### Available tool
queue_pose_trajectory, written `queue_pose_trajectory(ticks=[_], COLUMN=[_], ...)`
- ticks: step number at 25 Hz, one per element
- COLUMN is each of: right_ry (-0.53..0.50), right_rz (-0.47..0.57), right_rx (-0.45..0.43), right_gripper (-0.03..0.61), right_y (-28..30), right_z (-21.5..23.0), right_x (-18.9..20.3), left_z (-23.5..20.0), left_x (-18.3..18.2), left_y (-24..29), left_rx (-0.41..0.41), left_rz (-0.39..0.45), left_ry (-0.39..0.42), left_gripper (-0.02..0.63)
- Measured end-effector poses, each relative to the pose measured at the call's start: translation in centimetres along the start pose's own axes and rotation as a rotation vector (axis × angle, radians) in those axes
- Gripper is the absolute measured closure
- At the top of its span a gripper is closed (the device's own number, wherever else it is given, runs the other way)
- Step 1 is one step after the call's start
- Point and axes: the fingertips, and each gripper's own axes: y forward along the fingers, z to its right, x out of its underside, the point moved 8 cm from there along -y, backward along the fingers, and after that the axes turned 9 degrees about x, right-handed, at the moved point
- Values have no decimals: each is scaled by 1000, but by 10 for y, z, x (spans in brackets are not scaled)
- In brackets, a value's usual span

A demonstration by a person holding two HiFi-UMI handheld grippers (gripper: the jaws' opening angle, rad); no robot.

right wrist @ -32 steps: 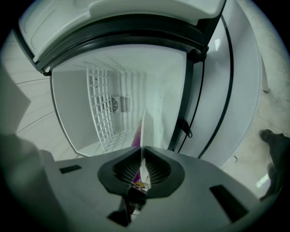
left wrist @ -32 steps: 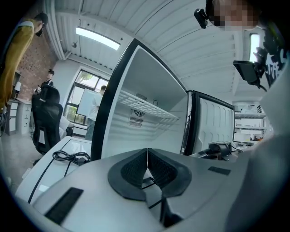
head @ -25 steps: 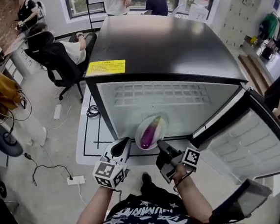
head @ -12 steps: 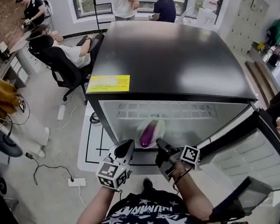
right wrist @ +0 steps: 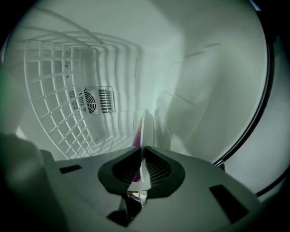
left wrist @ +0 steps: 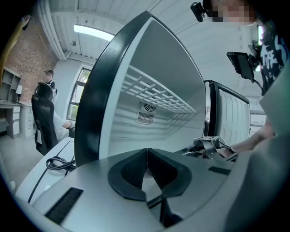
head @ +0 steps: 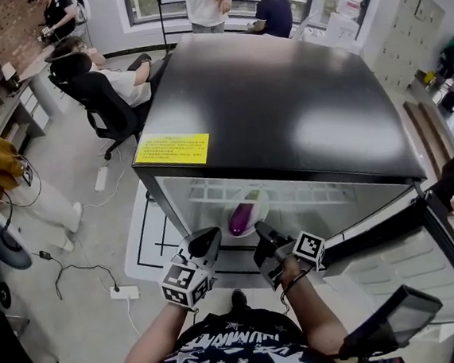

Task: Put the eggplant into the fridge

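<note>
A person stands at an open fridge (head: 283,99) with a two-jaw gripper in each hand. A yellow label (head: 171,149) sits on the left front corner of its black top. The left gripper (head: 204,239) hangs just outside the opening with its jaws pressed together on nothing and takes no part in the carry. To its right, the eggplant (head: 242,215) lies lengthwise on a white plate (head: 260,209), already past the front edge and inside the white compartment, below the wire shelf (right wrist: 54,99). No view shows whether the plate rests on anything. The right gripper (head: 261,231) is clamped on the near rim of the plate, which shows edge-on between its jaws in the right gripper view. The purple eggplant lies just beyond the fingertips and does not touch them. Farther right, the door (head: 409,247) stands wide open. The eggplant is probably light and firm, with a glossy skin that would slip under a direct pinch, so carrying it by the stiff plate seems the safer hold. Held at one edge only, the plate could tip and let the eggplant roll. It looks breakable and should stay level and be set down gently.
</note>
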Motion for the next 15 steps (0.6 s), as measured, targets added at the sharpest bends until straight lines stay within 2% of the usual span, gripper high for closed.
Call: queue_pose_trajectory(ticks=[11,15], right_ry=[-15,-20], right_rz=[-20,-11], right_rx=[35,79], right_gripper=[555,557], right_y=[11,14], right_z=[10,15], right_x=[-6,-7], left_z=[1,0], left_x=[2,2], left_y=[2,-1], left_rx=[-30,-40], left_rz=[20,24], left_ry=[7,2], left_gripper=[604,604])
